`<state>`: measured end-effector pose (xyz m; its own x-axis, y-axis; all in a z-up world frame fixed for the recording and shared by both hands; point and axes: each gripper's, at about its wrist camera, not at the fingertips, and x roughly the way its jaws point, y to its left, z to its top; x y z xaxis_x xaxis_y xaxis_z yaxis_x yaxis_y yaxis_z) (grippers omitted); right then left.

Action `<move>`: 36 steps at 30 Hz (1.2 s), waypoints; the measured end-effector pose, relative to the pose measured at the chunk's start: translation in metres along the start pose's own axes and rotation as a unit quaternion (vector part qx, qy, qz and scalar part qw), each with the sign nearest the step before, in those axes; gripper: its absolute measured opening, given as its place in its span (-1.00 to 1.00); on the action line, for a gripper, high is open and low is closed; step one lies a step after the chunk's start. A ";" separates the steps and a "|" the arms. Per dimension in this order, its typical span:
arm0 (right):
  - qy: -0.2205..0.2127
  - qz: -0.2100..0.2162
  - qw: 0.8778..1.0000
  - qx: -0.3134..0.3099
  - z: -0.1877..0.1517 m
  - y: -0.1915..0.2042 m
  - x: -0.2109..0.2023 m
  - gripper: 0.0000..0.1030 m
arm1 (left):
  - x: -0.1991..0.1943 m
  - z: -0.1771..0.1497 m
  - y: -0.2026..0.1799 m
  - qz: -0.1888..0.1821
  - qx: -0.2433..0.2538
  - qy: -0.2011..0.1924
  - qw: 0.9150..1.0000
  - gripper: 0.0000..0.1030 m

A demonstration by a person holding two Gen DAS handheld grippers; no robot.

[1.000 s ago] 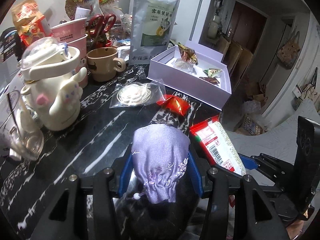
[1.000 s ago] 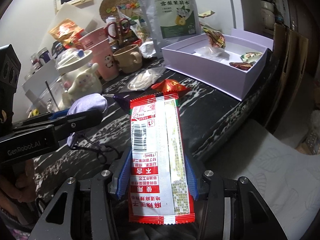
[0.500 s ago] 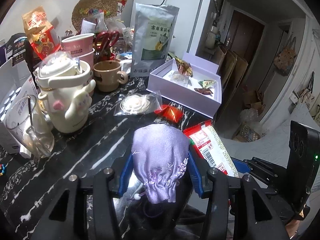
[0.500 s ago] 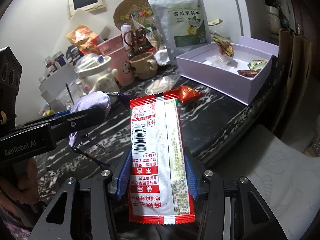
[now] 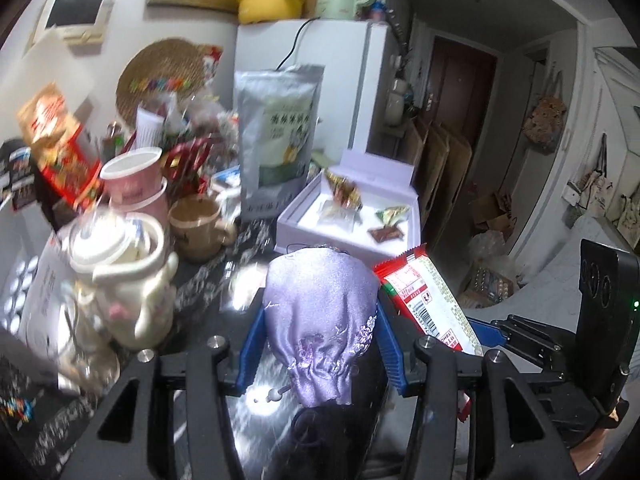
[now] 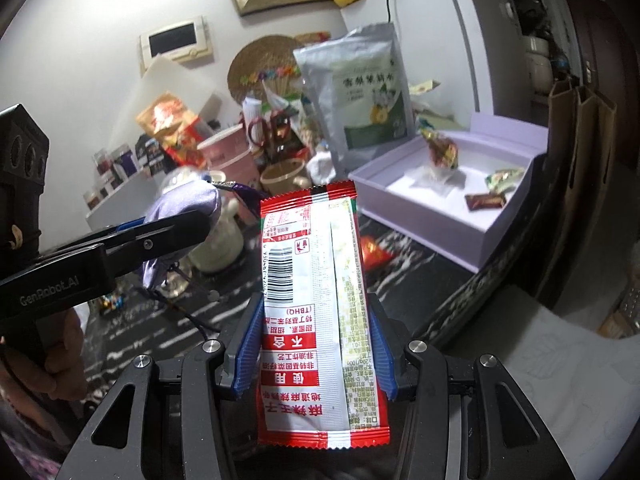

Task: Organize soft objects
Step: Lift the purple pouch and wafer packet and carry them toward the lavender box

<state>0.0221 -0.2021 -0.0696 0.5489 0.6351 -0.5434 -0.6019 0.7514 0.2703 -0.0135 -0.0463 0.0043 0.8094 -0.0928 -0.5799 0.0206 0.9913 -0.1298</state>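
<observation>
In the left wrist view, at nine o'clock, one white character-shaped kettle (image 5: 120, 280) stands on the black marbled desk (image 5: 208, 280), with two stacked pink cups (image 5: 134, 184) behind it at about ten o'clock and one tan mug (image 5: 198, 226) just beside them. One silver stand-up pouch (image 5: 278, 140) rises at twelve o'clock. At one o'clock lies one open lilac box (image 5: 348, 220) holding four small wrapped sweets.

The left gripper (image 5: 318, 344) is clenched on one lilac drawstring pouch (image 5: 320, 312): both blue pads press its sides. The pouch is held above the desk, its long axis running from six to twelve o'clock, rounded bottom pointing away toward the box, gathered neck and bead toward the camera.

At three to four o'clock the red and white snack packet (image 5: 428, 296) slants in from the other gripper.

In the right wrist view, the right gripper (image 6: 314, 348) is grasping that one snack packet (image 6: 316, 312) between its blue pads. The packet is off the desk, its long axis from six to twelve o'clock, print upside down, far end pointing toward the tan mug. At nine o'clock the left gripper carries the lilac pouch; at two o'clock sits the lilac box. One red wrapped sweet (image 6: 374, 252) lies on the desk just right of the packet.
</observation>
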 end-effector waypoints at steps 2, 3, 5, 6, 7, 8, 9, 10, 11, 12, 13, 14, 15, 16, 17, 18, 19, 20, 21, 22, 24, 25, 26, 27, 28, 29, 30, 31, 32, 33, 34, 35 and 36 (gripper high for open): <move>-0.010 -0.004 1.000 -0.003 0.009 0.000 -0.005 -0.07 | 0.002 0.010 -0.002 -0.004 0.008 -0.008 1.000 -0.03; -0.014 -0.005 1.000 -0.004 0.013 -0.001 -0.007 -0.07 | 0.004 0.015 -0.004 -0.006 0.011 -0.011 1.000 -0.03; -0.026 -0.009 1.000 -0.006 0.023 -0.004 -0.012 -0.07 | 0.009 0.025 -0.006 -0.015 0.015 -0.015 1.000 -0.03; -0.030 -0.010 0.999 -0.005 0.027 -0.005 -0.014 -0.07 | 0.012 0.030 -0.008 -0.020 0.016 -0.017 1.000 -0.03; -0.036 -0.010 0.999 -0.004 0.031 -0.008 -0.016 -0.07 | 0.015 0.035 -0.010 -0.024 0.017 -0.019 0.999 -0.03; -0.039 -0.010 0.999 -0.002 0.034 -0.010 -0.017 -0.07 | 0.017 0.040 -0.011 -0.028 0.019 -0.021 0.999 -0.03; -0.043 -0.012 0.999 -0.001 0.039 -0.013 -0.018 -0.07 | 0.019 0.043 -0.013 -0.031 0.021 -0.022 0.999 -0.03; -0.046 -0.014 0.999 -0.001 0.042 -0.016 -0.019 -0.07 | 0.022 0.047 -0.014 -0.033 0.023 -0.024 0.999 -0.03; -0.050 -0.017 0.999 -0.001 0.047 -0.019 -0.020 -0.07 | 0.026 0.053 -0.017 -0.037 0.026 -0.026 0.999 -0.03; -0.055 -0.021 0.998 -0.001 0.052 -0.023 -0.020 -0.07 | 0.030 0.058 -0.020 -0.041 0.030 -0.028 0.998 -0.03; -0.058 -0.024 0.998 -0.001 0.055 -0.027 -0.021 -0.07 | 0.032 0.062 -0.022 -0.043 0.032 -0.029 0.998 -0.03; -0.061 -0.026 0.998 0.000 0.060 -0.031 -0.021 -0.07 | 0.038 0.069 -0.026 -0.046 0.036 -0.031 0.998 -0.03; -0.065 -0.029 0.997 0.001 0.064 -0.035 -0.022 -0.07 | 0.041 0.073 -0.028 -0.049 0.038 -0.032 0.998 -0.03; -0.067 -0.033 0.997 0.002 0.068 -0.040 -0.022 -0.07 | 0.045 0.078 -0.031 -0.053 0.042 -0.034 0.997 -0.03; -0.071 -0.036 0.997 0.003 0.071 -0.045 -0.023 -0.07 | 0.051 0.084 -0.035 -0.058 0.046 -0.036 0.997 -0.03; -0.075 -0.040 0.996 0.004 0.076 -0.050 -0.023 -0.07 | 0.055 0.087 -0.038 -0.060 0.049 -0.038 0.996 -0.03; -0.077 -0.042 0.996 0.005 0.078 -0.053 -0.024 -0.07 | 0.061 0.094 -0.042 -0.063 0.054 -0.040 0.996 -0.03; -0.079 -0.045 0.996 0.006 0.083 -0.058 -0.024 -0.07 | 0.066 0.098 -0.045 -0.064 0.056 -0.041 0.996 -0.03; -0.081 -0.048 0.996 0.007 0.087 -0.064 -0.024 -0.07 | 0.072 0.104 -0.049 -0.068 0.061 -0.041 0.995 -0.03; -0.082 -0.050 0.995 0.006 0.091 -0.068 -0.023 -0.07 | 0.078 0.109 -0.051 -0.071 0.063 -0.043 0.995 -0.03; -0.087 -0.058 0.995 0.004 0.101 -0.079 -0.022 -0.07 | 0.087 0.117 -0.055 -0.075 0.066 -0.047 0.994 -0.03; -0.088 -0.061 0.994 0.003 0.104 -0.081 -0.022 -0.07 | 0.091 0.122 -0.058 -0.076 0.071 -0.048 0.993 -0.03; -0.091 -0.065 0.994 0.003 0.109 -0.087 -0.020 -0.07 | 0.098 0.128 -0.061 -0.076 0.075 -0.050 0.993 -0.03; -0.092 -0.068 0.993 0.003 0.113 -0.091 -0.019 -0.07 | 0.103 0.132 -0.064 -0.076 0.078 -0.050 0.993 -0.03; -0.094 -0.072 0.993 0.004 0.118 -0.097 -0.018 -0.07 | 0.108 0.136 -0.066 -0.078 0.082 -0.051 0.992 -0.03; -0.095 -0.074 0.993 0.004 0.122 -0.101 -0.016 -0.07 | 0.114 0.140 -0.067 -0.079 0.085 -0.051 0.992 -0.03; -0.095 -0.076 0.992 0.004 0.125 -0.105 -0.014 -0.07 | 0.120 0.143 -0.068 -0.081 0.086 -0.050 0.992 -0.03; -0.095 -0.079 0.992 0.004 0.129 -0.109 -0.012 -0.07 | 0.126 0.147 -0.070 -0.083 0.088 -0.051 0.991 -0.03; -0.095 -0.083 0.992 0.003 0.132 -0.113 -0.009 -0.07 | 0.130 0.150 -0.071 -0.084 0.091 -0.052 0.991 -0.03; -0.095 -0.087 0.992 0.002 0.136 -0.117 -0.007 -0.07 | 0.134 0.153 -0.073 -0.083 0.093 -0.052 0.991 -0.03; -0.096 -0.090 0.991 0.001 0.140 -0.121 -0.004 -0.07 | 0.139 0.156 -0.074 -0.083 0.097 -0.054 0.990 -0.03; -0.095 -0.093 0.991 0.001 0.143 -0.124 -0.001 -0.07 | 0.143 0.159 -0.075 -0.083 0.099 -0.054 0.990 -0.03; -0.095 -0.094 0.991 0.000 0.146 -0.126 0.001 -0.07 | 0.146 0.162 -0.076 -0.083 0.101 -0.055 0.990 -0.03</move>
<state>0.1834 -0.2703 0.0116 0.7515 0.5053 -0.4241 -0.4782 0.8601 0.1775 0.1985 -0.1200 0.0595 0.8440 -0.2563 -0.4710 0.2668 0.9627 -0.0457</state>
